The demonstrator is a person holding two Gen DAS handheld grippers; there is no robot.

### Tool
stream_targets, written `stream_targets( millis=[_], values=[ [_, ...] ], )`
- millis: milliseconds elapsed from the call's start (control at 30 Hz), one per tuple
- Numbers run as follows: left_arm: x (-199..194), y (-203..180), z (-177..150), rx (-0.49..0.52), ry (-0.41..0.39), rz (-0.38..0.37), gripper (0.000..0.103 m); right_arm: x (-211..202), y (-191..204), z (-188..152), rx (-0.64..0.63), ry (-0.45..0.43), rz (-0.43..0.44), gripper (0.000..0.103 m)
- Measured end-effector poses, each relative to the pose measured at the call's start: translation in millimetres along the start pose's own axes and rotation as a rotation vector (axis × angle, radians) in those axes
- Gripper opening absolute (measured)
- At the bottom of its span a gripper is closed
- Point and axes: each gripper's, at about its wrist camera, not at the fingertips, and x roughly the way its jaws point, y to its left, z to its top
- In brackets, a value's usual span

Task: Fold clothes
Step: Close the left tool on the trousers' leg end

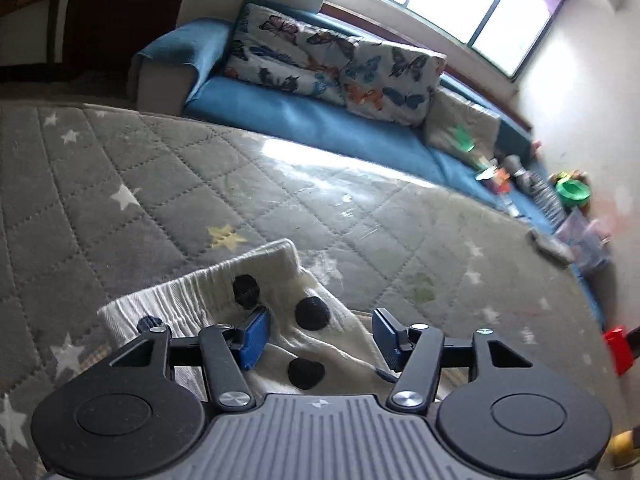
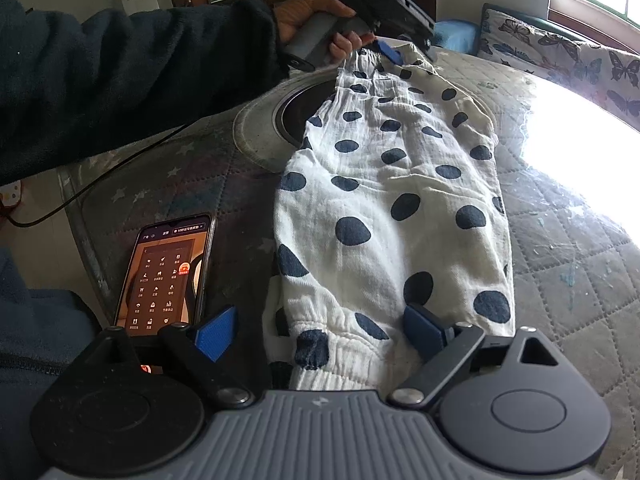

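Note:
White trousers with dark polka dots (image 2: 400, 184) lie lengthwise on a grey quilted cover (image 2: 560, 280). At the near end, the elastic cuff (image 2: 340, 360) sits between the blue pads of my right gripper (image 2: 320, 334), which stands wide open just above it. At the far end, the left gripper (image 2: 404, 50) hovers at the gathered waistband, held by a hand (image 2: 304, 20) in a dark sleeve. In the left wrist view my left gripper (image 1: 320, 336) is open, its pads apart over the waistband end of the trousers (image 1: 240, 300) without pressing on the cloth.
A lit phone (image 2: 168, 276) lies left of the trousers near the edge. A round dark inset (image 2: 260, 128) shows under the cloth, and a black cable (image 2: 80, 196) hangs off the left edge. Beyond is a blue sofa (image 1: 320, 120) with butterfly cushions (image 1: 340, 60) and toys (image 1: 572, 192).

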Motion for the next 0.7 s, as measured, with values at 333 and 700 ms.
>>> stream_targets(
  millis=[333, 700],
  values=[
    [-64.3, 60.9, -5.7, -0.119, -0.144, 0.055, 0.068, 0.5, 1.7, 1.4, 0.001, -0.005, -0.001, 0.093],
    [-54.0, 66.8, -15.7, -0.143, -0.104, 0.088, 0.069, -1.4, 4.4, 5.3, 0.012, -0.011, 0.004, 0.093]
  ],
)
